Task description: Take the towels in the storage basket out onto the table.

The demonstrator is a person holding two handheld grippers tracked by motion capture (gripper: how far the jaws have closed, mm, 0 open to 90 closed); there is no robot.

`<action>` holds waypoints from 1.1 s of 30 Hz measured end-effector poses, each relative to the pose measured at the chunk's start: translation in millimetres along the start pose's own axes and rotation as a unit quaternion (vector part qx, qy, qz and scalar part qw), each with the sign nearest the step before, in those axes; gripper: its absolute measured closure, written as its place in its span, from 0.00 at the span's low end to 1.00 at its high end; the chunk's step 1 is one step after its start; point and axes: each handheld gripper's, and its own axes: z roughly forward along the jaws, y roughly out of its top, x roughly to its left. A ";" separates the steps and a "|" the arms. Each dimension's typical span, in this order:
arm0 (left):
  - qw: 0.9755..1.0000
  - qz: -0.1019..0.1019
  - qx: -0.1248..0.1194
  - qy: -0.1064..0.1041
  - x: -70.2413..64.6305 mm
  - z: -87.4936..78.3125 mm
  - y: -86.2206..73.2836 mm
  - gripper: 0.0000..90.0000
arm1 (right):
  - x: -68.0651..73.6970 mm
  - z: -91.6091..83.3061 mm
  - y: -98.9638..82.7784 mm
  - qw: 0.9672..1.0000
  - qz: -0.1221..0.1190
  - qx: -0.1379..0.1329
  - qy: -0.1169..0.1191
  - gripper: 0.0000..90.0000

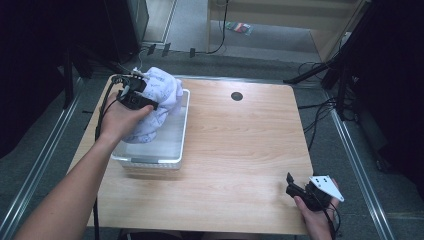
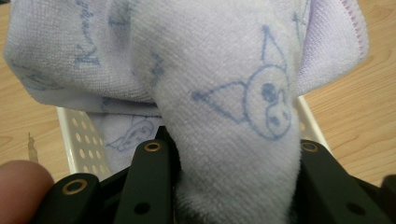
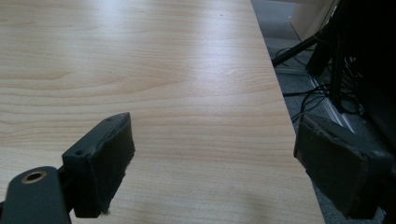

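I cannot see the inner faces of the left gripper: the lilac towel bulges between its jaws and covers them. The towel's upper part runs off the top edge of the left gripper view. The towel also hides most of the white basket at the tabletop's left edge. The right gripper's right jaw is cut off at the frame's bottom corner.

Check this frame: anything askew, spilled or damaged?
Nothing spilled or broken. The lavender printed towel is bunched, not folded, clamped in the left gripper and hanging half out of the white perforated basket. The right gripper sits open near the table's corner; its pads look frayed at the edges.
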 end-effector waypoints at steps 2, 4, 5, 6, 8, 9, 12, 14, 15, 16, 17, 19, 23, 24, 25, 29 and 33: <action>1.000 0.001 -0.006 -0.002 -3.4 -2.9 3.0 0.73 | 0.0 0.0 0.0 1.000 0.000 0.000 0.000 0.14; 1.000 0.003 -0.010 -0.005 -7.2 -5.4 5.8 0.73 | 0.0 0.0 0.0 1.000 0.000 0.000 0.000 0.14; 1.000 0.005 -0.010 -0.006 -10.1 -6.7 7.5 0.73 | 0.1 0.0 0.0 1.000 0.000 0.000 0.000 0.14; 1.000 0.007 -0.010 -0.008 -11.6 -7.5 8.5 0.73 | 0.2 0.1 0.0 1.000 0.000 0.001 0.000 0.14; 1.000 0.009 -0.012 -0.012 -16.3 -8.8 11.2 0.73 | 0.1 0.2 0.0 1.000 0.001 0.001 0.000 0.14; 1.000 0.011 -0.012 -0.013 -18.7 -9.0 12.4 0.73 | 0.1 0.2 0.0 1.000 0.001 0.000 0.000 0.14; 1.000 0.017 -0.012 -0.017 -27.0 -8.6 16.1 0.73 | 0.3 -0.1 0.0 1.000 0.001 0.000 0.000 0.14; 1.000 0.019 -0.013 -0.021 -33.1 -7.9 18.5 0.73 | 0.3 -0.1 0.0 1.000 0.001 0.000 0.000 0.14; 0.999 0.021 -0.014 -0.022 -36.2 -7.4 19.6 0.72 | 0.2 0.0 0.0 1.000 0.001 0.000 0.000 0.14; 0.999 0.023 -0.014 -0.024 -39.2 -7.0 20.9 0.72 | 0.2 0.0 0.0 1.000 0.001 0.000 0.000 0.14; 0.999 0.025 -0.016 -0.026 -45.0 -5.8 23.0 0.72 | 0.3 0.0 0.0 1.000 0.001 0.000 0.001 0.14; 0.999 0.026 -0.016 -0.028 -47.8 -5.1 24.0 0.73 | 0.2 0.1 0.0 1.000 0.000 0.000 0.001 0.14; 0.999 0.030 -0.017 -0.036 -59.9 -0.9 27.1 0.72 | 0.2 -0.4 -0.1 1.000 0.001 -0.002 0.004 0.14; 0.999 0.032 -0.017 -0.039 -62.8 0.2 27.7 0.72 | 0.1 -0.7 -0.3 1.000 0.001 -0.005 0.006 0.13; 0.999 0.033 -0.017 -0.039 -66.0 1.4 28.1 0.72 | 0.4 -1.3 -0.6 1.000 -0.003 -0.009 0.009 0.11; 0.998 0.038 -0.016 -0.050 -77.6 7.4 29.7 0.72 | 0.5 -1.4 -0.6 1.000 -0.002 -0.011 0.009 0.11; 0.997 0.042 -0.009 -0.058 -86.7 14.7 30.8 0.72 | 0.4 -1.4 -0.6 1.000 -0.001 -0.011 0.009 0.11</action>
